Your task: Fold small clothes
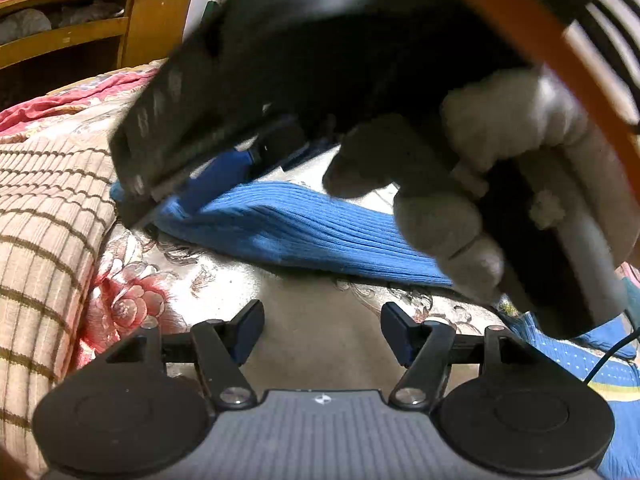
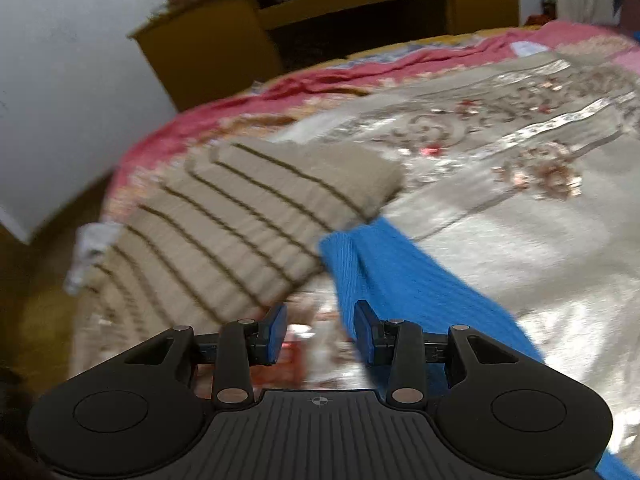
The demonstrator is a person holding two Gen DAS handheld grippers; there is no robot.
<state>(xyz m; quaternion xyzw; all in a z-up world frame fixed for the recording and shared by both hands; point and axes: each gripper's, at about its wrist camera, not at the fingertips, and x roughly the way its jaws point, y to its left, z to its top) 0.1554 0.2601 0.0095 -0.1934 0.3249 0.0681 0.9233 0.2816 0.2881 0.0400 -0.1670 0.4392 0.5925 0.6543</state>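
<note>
A blue ribbed knit garment [image 1: 304, 228] lies stretched across the floral bedspread [image 1: 224, 272]. My left gripper [image 1: 324, 332] hovers open just before it, with only bedspread between its fingers. Above the garment's far end a grey-gloved hand [image 1: 440, 216] holds the blurred black right gripper, and one of its blue-padded fingers [image 1: 224, 176] reaches down near the cloth. In the right wrist view my right gripper [image 2: 320, 332] is open, its right finger over the blue garment's [image 2: 400, 276] left edge, and nothing is pinched. A folded tan striped garment [image 2: 248, 216] lies beside it.
The tan striped garment [image 1: 48, 216] fills the left side. A wooden shelf unit [image 2: 360, 12] stands beyond the bed by a white wall [image 2: 60, 80]. Pink bedding [image 2: 320, 76] borders the far edge. A blue dotted cloth [image 1: 580, 364] and a black cable [image 1: 612, 352] lie at the right.
</note>
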